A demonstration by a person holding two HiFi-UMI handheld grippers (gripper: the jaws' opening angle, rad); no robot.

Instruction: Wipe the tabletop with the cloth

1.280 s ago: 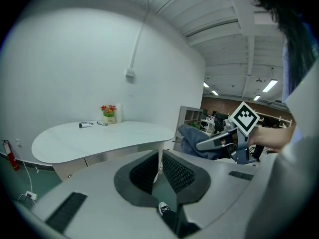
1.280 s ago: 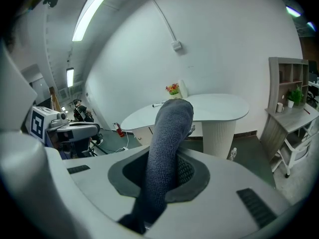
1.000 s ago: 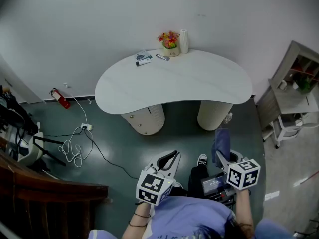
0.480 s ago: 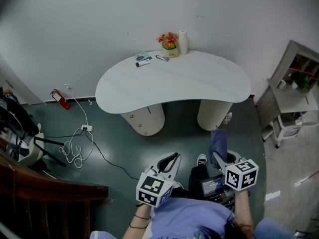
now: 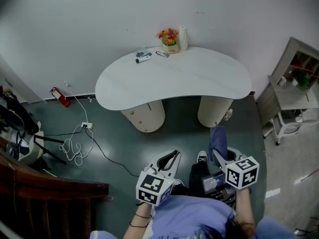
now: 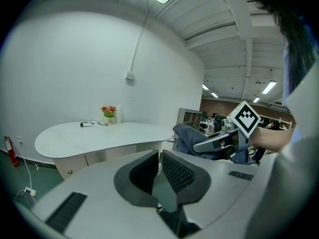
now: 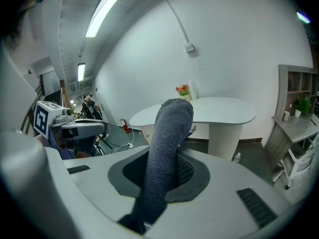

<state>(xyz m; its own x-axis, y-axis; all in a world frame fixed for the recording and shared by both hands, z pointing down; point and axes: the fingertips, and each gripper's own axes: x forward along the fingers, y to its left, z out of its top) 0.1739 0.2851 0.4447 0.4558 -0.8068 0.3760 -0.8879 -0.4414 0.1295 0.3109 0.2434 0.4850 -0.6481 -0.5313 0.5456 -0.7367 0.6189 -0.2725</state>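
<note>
The right gripper (image 5: 220,157) pinches the blue-grey cloth (image 7: 167,143) tight. The cloth sticks up from its jaws, well away from the tabletop (image 5: 174,78), and the left gripper (image 5: 170,160) has its jaws pulled close together with nothing in them. The cloth may slip out on the way if the hold is loose, and a big wipe may knock over the flower pot (image 5: 170,40), the white roll (image 5: 183,39) or the small things (image 5: 143,57) by the back edge. The white cable (image 5: 75,148) and the red fire extinguisher (image 5: 60,97) lie off to the left and a shelf (image 5: 294,93) stands to the right, so I think none of them blocks the way to the table.
</note>
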